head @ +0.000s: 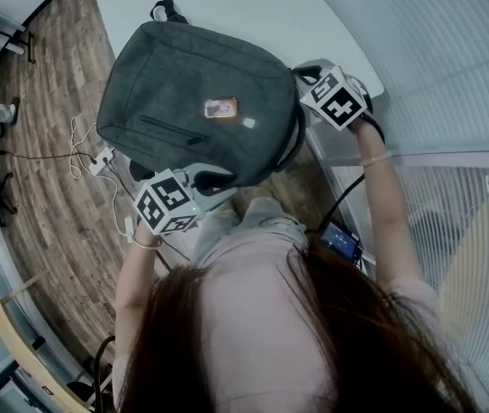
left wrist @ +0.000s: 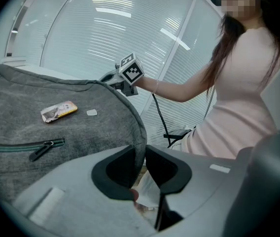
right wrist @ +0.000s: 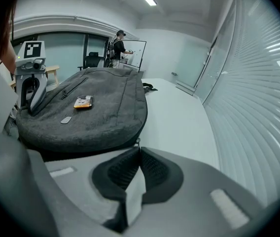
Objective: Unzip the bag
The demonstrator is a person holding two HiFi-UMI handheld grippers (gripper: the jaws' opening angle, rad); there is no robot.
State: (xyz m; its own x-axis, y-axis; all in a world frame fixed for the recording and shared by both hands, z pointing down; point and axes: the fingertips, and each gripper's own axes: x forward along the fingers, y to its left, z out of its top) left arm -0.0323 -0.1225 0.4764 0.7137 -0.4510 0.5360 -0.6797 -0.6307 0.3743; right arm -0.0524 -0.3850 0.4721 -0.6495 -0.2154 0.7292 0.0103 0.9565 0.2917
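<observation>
Nearest us, our left gripper (left wrist: 140,157) is clamped on the rim of the bag (head: 188,93), with the grey fabric edge running down between its pads. The bag is a grey, felt-like backpack lying flat on the white table (head: 253,7). Its front pocket zip (left wrist: 41,149) is closed, and a small orange packet (head: 220,107) lies on top. At the bag's side, our right gripper (right wrist: 137,148) has its jaws together, pinching a small metal zip pull (right wrist: 138,141).

We see the grey bag (head: 197,101) lying flat, front up, its edge clamped in our left gripper (left wrist: 140,157), its zip pull (right wrist: 136,142) pinched by our right gripper (right wrist: 138,154).
</observation>
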